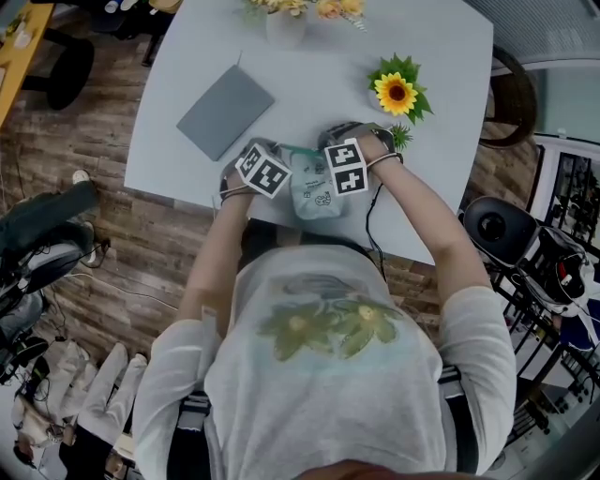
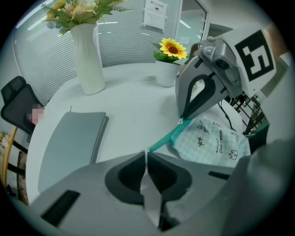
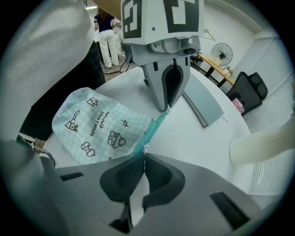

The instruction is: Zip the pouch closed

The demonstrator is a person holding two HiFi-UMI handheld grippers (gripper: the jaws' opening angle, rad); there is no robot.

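A pale checked pouch (image 1: 314, 192) with small drawings lies near the front edge of the white table (image 1: 441, 141). Its teal zipper (image 3: 152, 129) runs between my two grippers. My left gripper (image 2: 147, 154) is shut on the free end of the teal zipper tape (image 2: 161, 140). My right gripper (image 3: 144, 154) is shut on the small silver zipper pull (image 3: 145, 148). In the head view both grippers, the left (image 1: 272, 161) and the right (image 1: 336, 159), point steeply down over the pouch's far edge. The pouch (image 2: 214, 143) body lies flat towards the person.
A grey notebook (image 1: 225, 111) lies to the left on the table. A potted sunflower (image 1: 397, 92) stands just right of the right gripper, and a white vase (image 1: 286, 23) of flowers at the far edge. A black cable (image 1: 373, 220) hangs off the table's front edge.
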